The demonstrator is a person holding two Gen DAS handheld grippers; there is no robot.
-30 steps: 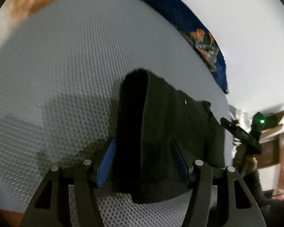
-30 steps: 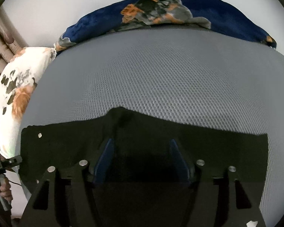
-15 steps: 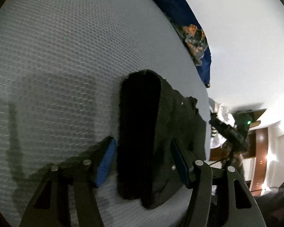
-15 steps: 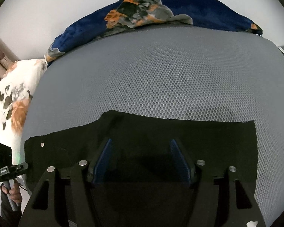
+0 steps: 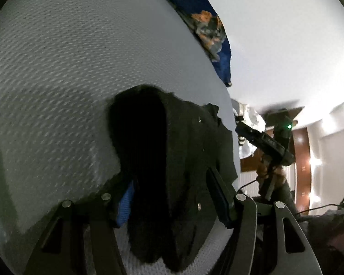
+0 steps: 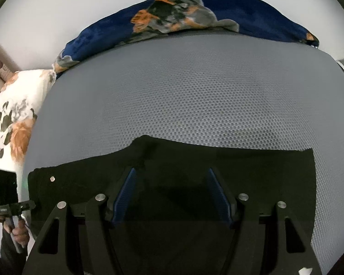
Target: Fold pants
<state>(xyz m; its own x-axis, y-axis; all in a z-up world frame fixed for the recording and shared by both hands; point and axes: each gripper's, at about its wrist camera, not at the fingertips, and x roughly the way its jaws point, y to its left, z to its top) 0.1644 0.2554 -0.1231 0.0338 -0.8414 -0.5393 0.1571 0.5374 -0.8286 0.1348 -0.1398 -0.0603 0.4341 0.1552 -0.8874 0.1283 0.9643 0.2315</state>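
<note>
The black pants (image 6: pixel 172 165) lie flat on a grey honeycomb-textured bed (image 6: pixel 195 91), stretched left to right, with a metal button near their left end. My right gripper (image 6: pixel 172 183) is open just above them, holding nothing. In the left wrist view the pants (image 5: pixel 172 151) run away between the jaws, seen from one end. My left gripper (image 5: pixel 169 194) is open, its jaws standing either side of the cloth without pinching it. The other gripper (image 5: pixel 263 142) shows at the right, past the bed's edge.
A dark blue floral blanket (image 6: pixel 195 16) lies along the far edge of the bed. A white and orange floral pillow (image 6: pixel 13 119) sits at the left. The left gripper and the hand holding it (image 6: pixel 9 206) show at the bed's left edge.
The left gripper has swung and tilted, changing its view of the pants. The right gripper has drawn back a little, so more of the pants shows. Both stay open.
</note>
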